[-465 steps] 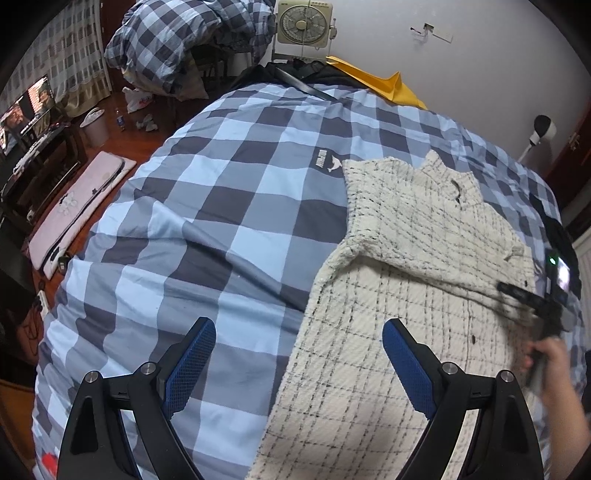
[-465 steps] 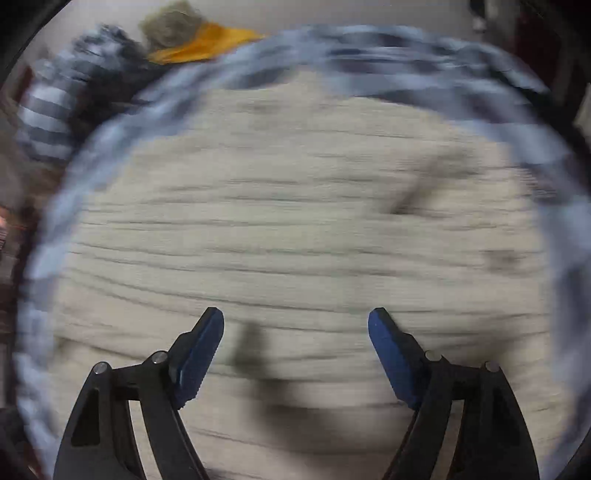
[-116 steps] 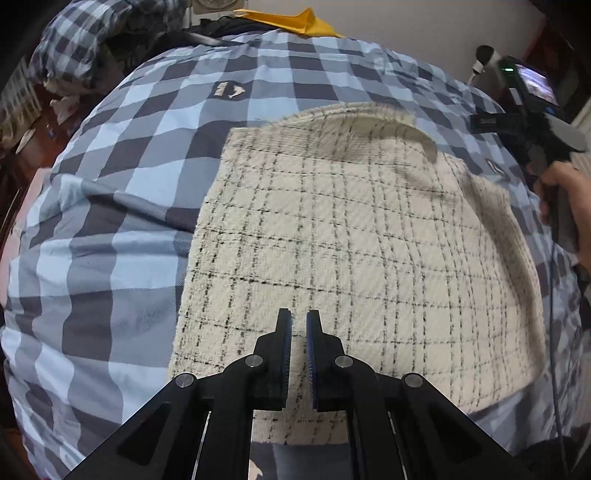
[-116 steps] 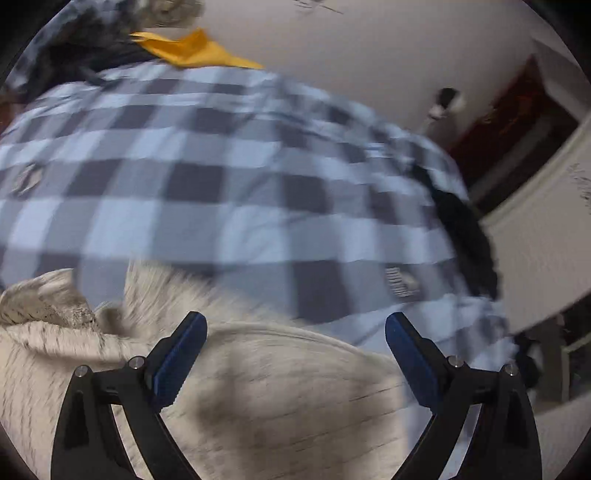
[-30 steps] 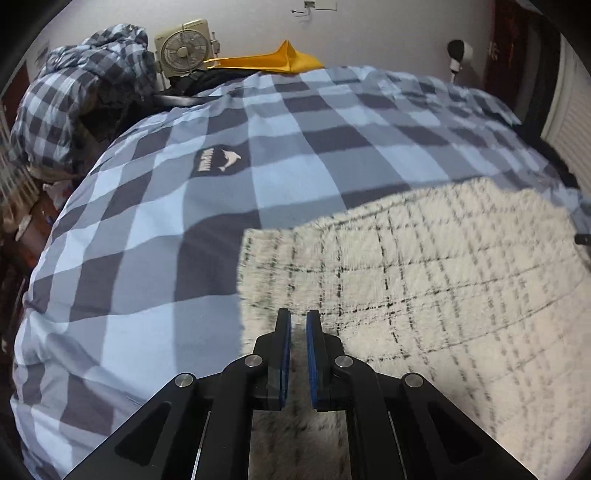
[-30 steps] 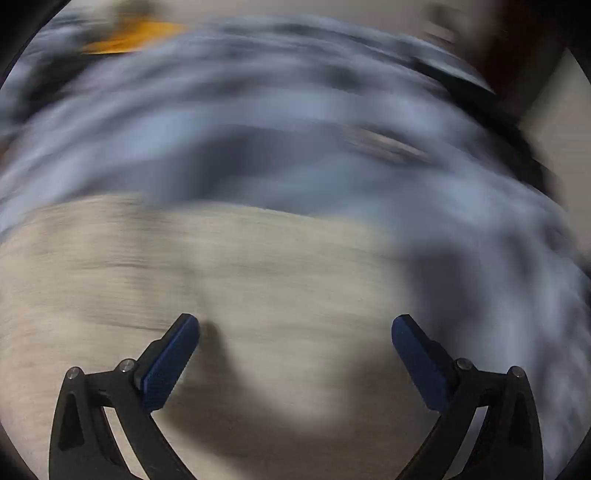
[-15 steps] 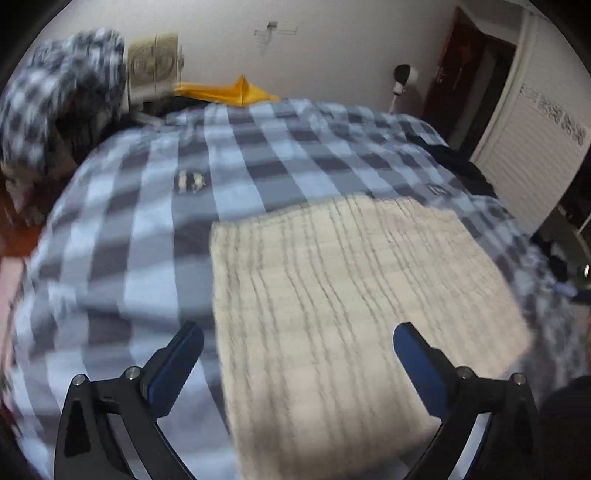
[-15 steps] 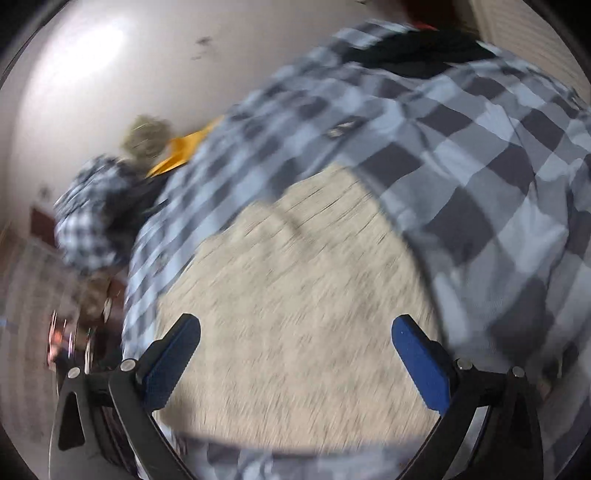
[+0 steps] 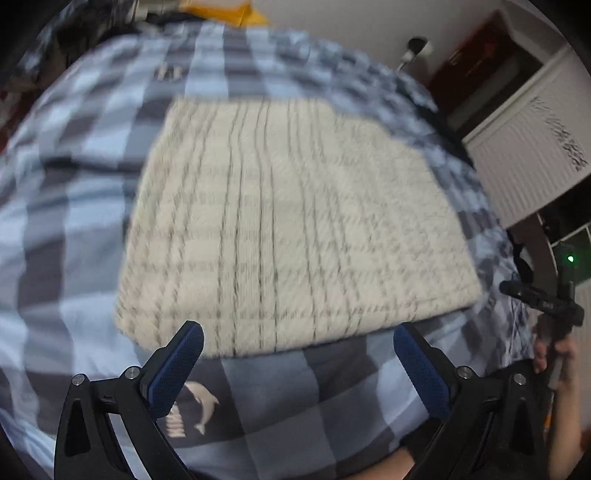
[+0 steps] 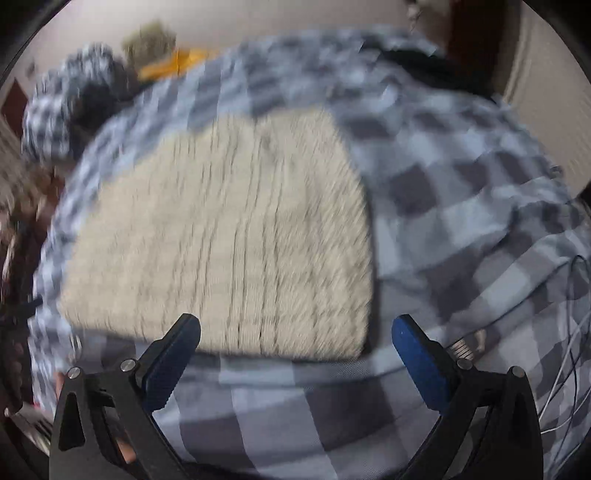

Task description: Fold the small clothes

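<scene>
A cream garment with thin black check lines (image 9: 291, 229) lies folded into a flat rectangle on the blue-grey checked bed cover (image 9: 303, 391). It also shows in the right wrist view (image 10: 236, 243). My left gripper (image 9: 297, 347) is open and empty, hovering just off the garment's near edge. My right gripper (image 10: 295, 339) is open and empty, also at the near edge, above the cover. In the left wrist view the right gripper's handle (image 9: 546, 299) shows in a hand at the far right. Both views are blurred.
A yellow item (image 9: 229, 7) and dark clothes lie at the bed's far end. A checked bundle (image 10: 59, 107) sits at the far left. A white cabinet (image 9: 532, 147) and dark door stand to the right. Thin cables (image 10: 569, 332) run over the cover.
My left gripper was shut on the garment one second ago; it has opened and let go. Both grippers have drawn back to the garment's near edge, which now lies flat.
</scene>
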Motion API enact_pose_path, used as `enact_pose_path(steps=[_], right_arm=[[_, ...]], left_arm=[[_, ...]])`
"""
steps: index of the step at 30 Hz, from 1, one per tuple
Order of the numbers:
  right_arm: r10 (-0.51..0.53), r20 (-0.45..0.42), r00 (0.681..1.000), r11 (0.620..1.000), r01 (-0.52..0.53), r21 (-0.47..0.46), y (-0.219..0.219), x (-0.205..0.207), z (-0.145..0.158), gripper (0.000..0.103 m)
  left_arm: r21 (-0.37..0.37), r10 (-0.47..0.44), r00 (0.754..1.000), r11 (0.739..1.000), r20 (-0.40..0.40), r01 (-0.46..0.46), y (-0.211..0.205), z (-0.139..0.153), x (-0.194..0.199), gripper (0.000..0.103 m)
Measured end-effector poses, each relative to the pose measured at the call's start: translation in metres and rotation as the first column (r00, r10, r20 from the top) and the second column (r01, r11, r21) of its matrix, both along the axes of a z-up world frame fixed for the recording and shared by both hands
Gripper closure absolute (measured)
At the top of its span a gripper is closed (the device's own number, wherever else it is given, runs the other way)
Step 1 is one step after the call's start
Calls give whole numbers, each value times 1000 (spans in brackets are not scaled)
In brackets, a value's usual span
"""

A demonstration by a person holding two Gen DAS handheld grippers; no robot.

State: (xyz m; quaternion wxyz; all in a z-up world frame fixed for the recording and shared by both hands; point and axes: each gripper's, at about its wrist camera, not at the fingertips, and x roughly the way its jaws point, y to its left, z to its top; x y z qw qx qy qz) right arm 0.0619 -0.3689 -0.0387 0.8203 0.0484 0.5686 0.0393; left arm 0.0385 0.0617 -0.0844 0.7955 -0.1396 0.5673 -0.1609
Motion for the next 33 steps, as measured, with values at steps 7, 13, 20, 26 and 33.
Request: enact_pose_path(steps=[7, 13, 20, 26, 33], right_arm=[[193, -173, 966, 934, -235, -270, 78, 13, -50, 2], [376, -297, 878, 793, -470, -387, 129, 16, -91, 2], [325, -442, 836, 702, -526, -480, 72, 36, -122, 2], [71, -421, 904, 782, -313, -539, -46, 42, -104, 2], [1, -242, 970, 867, -122, -483, -62, 30, -49, 2]], left_arm=[[96, 33, 997, 995, -76, -25, -3, -28, 10, 0], [154, 96, 984, 985, -149, -73, 3, -61, 32, 0], [316, 115, 979, 947, -166, -58, 3, -66, 24, 0], [478, 204, 975, 867, -84, -140, 22, -50, 22, 0], [331, 233, 972, 914, 42, -233, 29, -14, 11, 0]])
